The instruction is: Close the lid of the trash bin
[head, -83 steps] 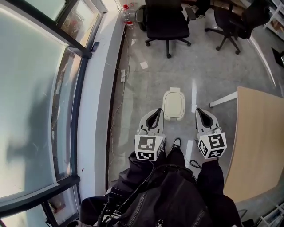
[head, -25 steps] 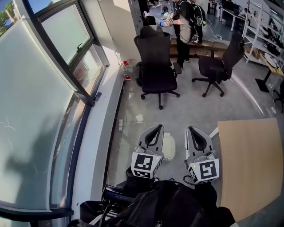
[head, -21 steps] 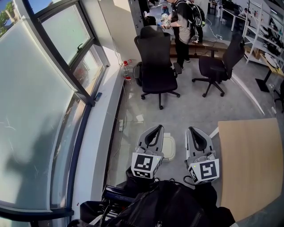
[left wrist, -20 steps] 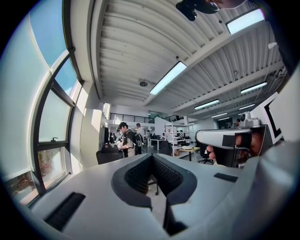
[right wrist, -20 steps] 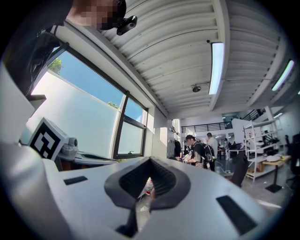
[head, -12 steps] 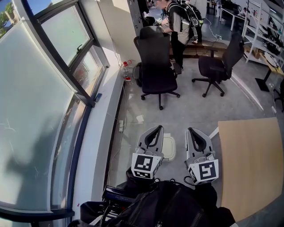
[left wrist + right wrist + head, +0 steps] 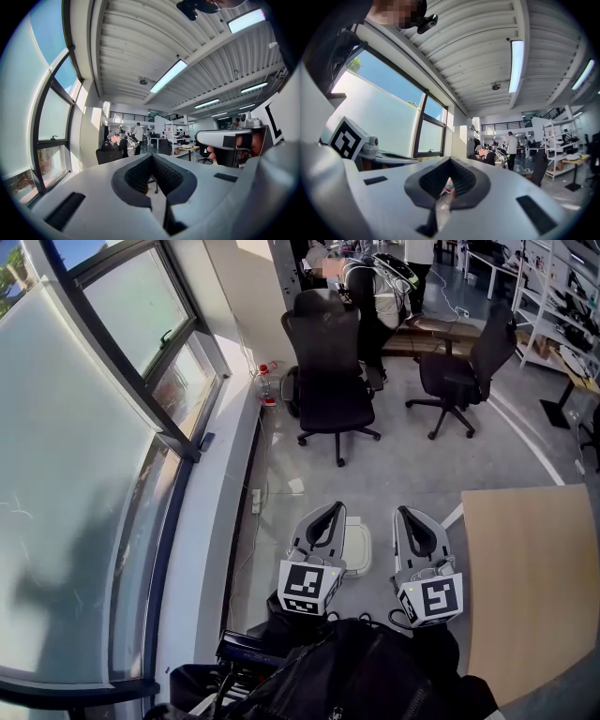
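Two sets of jaws closed, empty: left gripper (image 7: 335,510), right gripper (image 7: 401,513); trash bin (image 7: 358,549) solely in head view.

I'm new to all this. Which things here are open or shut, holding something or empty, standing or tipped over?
trash bin lid: down, closed.
left gripper: shut, holding nothing.
right gripper: shut, holding nothing.
near office chair: upright, empty.
far office chair: upright, empty.
red-capped bottle: standing upright by the wall.
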Motion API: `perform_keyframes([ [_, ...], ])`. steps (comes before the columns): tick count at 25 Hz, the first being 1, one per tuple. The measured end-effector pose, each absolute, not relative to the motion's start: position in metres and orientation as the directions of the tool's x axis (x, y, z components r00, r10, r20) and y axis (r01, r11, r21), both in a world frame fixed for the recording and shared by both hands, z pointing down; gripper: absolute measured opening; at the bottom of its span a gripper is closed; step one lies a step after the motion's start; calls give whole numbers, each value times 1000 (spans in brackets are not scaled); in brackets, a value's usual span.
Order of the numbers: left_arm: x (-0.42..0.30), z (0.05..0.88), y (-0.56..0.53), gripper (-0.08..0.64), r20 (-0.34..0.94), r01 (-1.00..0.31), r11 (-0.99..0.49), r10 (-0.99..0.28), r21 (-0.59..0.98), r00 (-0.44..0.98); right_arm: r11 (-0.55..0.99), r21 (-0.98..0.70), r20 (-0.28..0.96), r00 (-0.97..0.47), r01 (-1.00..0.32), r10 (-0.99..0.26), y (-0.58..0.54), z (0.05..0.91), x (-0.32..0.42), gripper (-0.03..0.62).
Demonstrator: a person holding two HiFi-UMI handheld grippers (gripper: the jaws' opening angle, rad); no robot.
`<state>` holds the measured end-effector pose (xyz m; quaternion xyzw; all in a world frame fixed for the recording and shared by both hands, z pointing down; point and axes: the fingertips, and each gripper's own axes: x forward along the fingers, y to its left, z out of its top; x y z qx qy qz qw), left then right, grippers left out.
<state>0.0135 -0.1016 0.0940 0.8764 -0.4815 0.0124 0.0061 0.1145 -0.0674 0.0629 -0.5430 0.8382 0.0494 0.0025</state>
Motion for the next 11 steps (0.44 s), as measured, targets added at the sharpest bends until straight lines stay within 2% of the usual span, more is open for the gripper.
perform_keyframes([
  [11,10,100,-102,2,35,-846,-532,-846,5,532,414,74,-49,-418,-907,-907,-68,71,109,0],
])
